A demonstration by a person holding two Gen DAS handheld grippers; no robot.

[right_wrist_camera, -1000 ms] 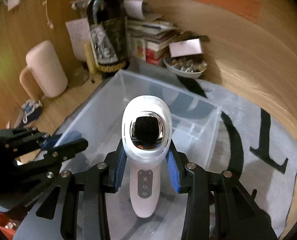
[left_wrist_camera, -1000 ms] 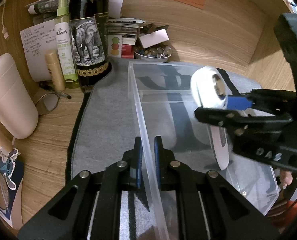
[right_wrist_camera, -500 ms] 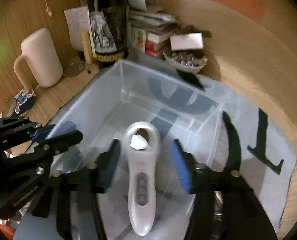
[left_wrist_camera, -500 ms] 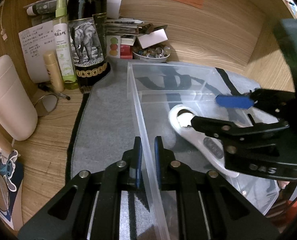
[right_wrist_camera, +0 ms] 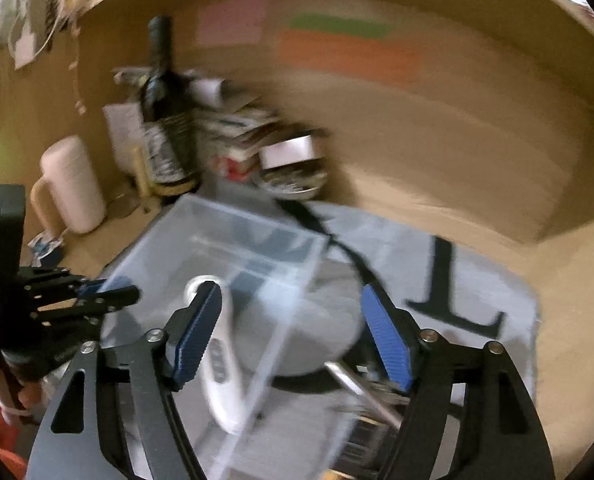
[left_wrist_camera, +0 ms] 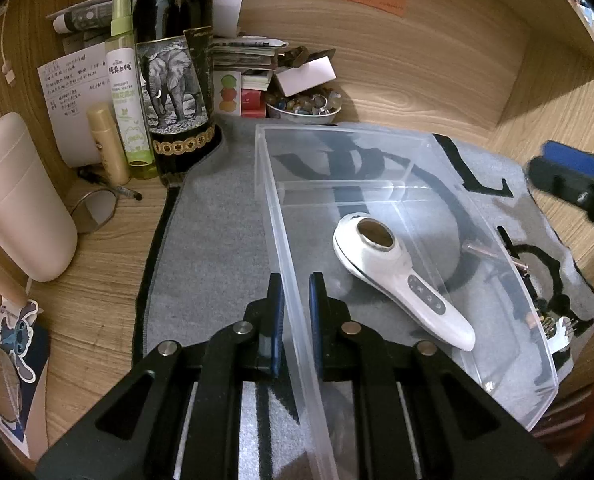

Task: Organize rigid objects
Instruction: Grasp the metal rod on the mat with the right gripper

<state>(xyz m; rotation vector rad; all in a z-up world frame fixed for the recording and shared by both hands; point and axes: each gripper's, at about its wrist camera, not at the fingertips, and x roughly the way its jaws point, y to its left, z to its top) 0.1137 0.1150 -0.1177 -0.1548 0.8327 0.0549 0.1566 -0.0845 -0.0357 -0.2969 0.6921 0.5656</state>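
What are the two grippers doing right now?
Left gripper: shut on the clear bin wall.
Right gripper: jaws opening, nothing between them; white device lies in bin.

Wine bottle (left_wrist_camera: pixel 173 64), green spray bottle (left_wrist_camera: pixel 126 80), pink mug (left_wrist_camera: pixel 15 196), bowl (left_wrist_camera: pixel 303 110).

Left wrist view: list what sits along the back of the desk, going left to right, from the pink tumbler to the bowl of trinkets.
Pink tumbler → yellow tube → green spray bottle → dark wine bottle with the elephant label → small fruit-print box → bowl of trinkets.
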